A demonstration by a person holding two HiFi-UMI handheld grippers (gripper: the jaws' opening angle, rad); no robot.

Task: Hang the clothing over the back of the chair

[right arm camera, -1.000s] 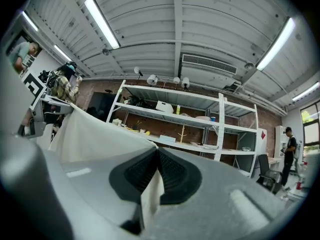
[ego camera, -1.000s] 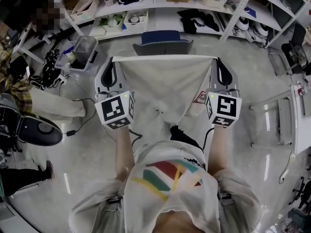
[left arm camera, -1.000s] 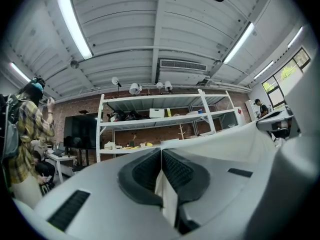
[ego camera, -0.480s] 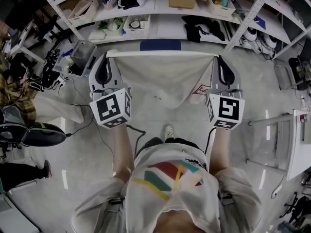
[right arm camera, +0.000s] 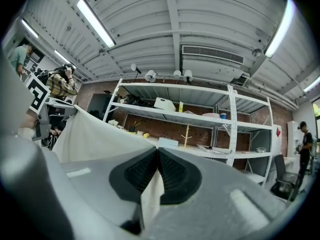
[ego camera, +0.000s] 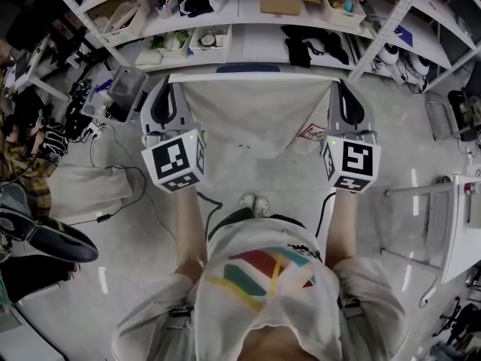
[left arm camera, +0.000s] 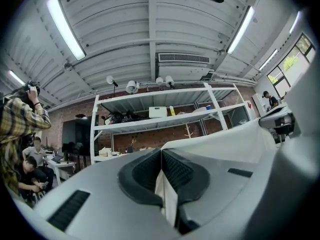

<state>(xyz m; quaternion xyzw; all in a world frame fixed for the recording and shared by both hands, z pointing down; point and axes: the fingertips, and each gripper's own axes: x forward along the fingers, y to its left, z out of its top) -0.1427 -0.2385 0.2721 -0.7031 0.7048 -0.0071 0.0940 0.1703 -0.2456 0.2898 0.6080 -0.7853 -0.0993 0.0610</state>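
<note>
The white clothing (ego camera: 252, 115) is hanging stretched in the air between two grippers, the back of the blue chair (ego camera: 248, 68) showing just beyond its top edge. The left gripper (ego camera: 170, 81) and right gripper (ego camera: 338, 85) are each clamping an upper corner. A slipping pinch, or too low an approach, could be leaving the cloth bunched against the chair.

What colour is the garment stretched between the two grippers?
The garment is plain off-white, with no print visible. It shows best in the head view.
</note>
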